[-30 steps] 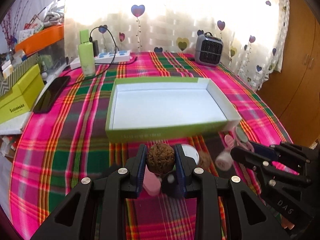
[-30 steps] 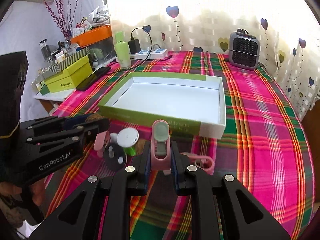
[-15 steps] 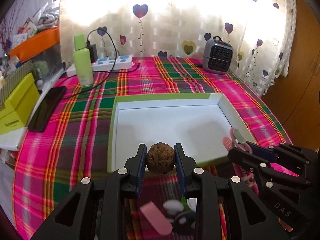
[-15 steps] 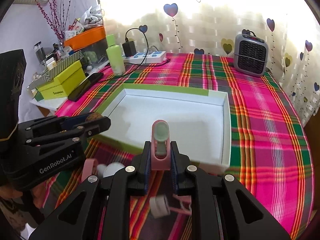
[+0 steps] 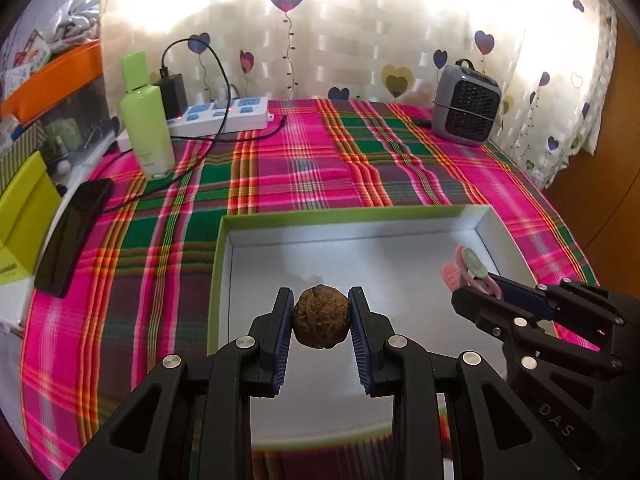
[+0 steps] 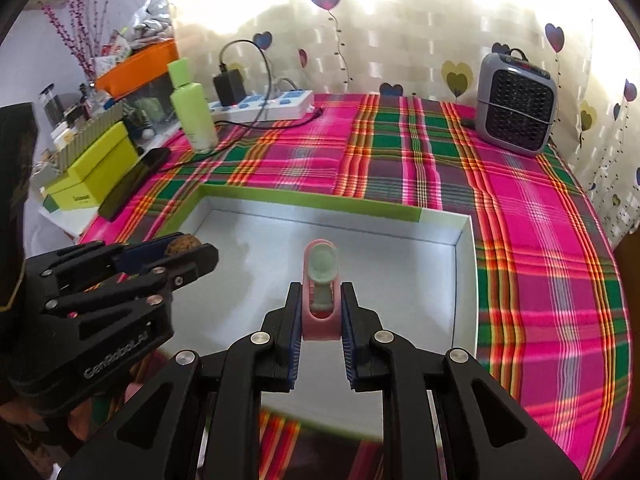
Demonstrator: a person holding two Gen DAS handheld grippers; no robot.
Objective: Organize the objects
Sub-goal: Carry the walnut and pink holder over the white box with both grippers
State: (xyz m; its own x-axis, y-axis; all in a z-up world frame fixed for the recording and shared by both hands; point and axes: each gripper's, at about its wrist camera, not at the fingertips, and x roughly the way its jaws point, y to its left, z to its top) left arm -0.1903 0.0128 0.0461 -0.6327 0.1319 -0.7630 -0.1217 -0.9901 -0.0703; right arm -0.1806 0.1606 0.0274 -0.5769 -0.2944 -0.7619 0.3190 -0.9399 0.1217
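Walnut (image 5: 320, 322): brown, wrinkled, round; clamped between the two fingers of the left hand-held gripper (image 5: 320, 320), held in the air over the near left part of the box (image 5: 486, 222).
Pink clip (image 6: 321, 292): pink body with a pale green pad; clamped upright in the right hand-held gripper (image 6: 320, 316), held over the middle of the same box.
Box: shallow, white inside, green rim, lying on the surface under a plaid cloth (image 5: 304, 176); its floor appears bare where visible.

Step in hand: carrying both items to the box; judged to be the placing stage, with neither item set down yet.
Next move calls for: lowering each hand-held gripper toward the box floor, then parting the fingers. The walnut is likely to roll, so a low release suits it. The two grippers sit near each other and need room.

Views compared: the left wrist view shows the walnut whole and the clip only as a tip beyond the right gripper. The right wrist view shows the clip's full face, the walnut (image 6: 182, 245) only as a sliver, and more of the box's right wall.

Also present: green bottle (image 5: 147, 120), power strip (image 5: 224, 114), small heater (image 5: 466, 106), black phone (image 5: 74, 236).
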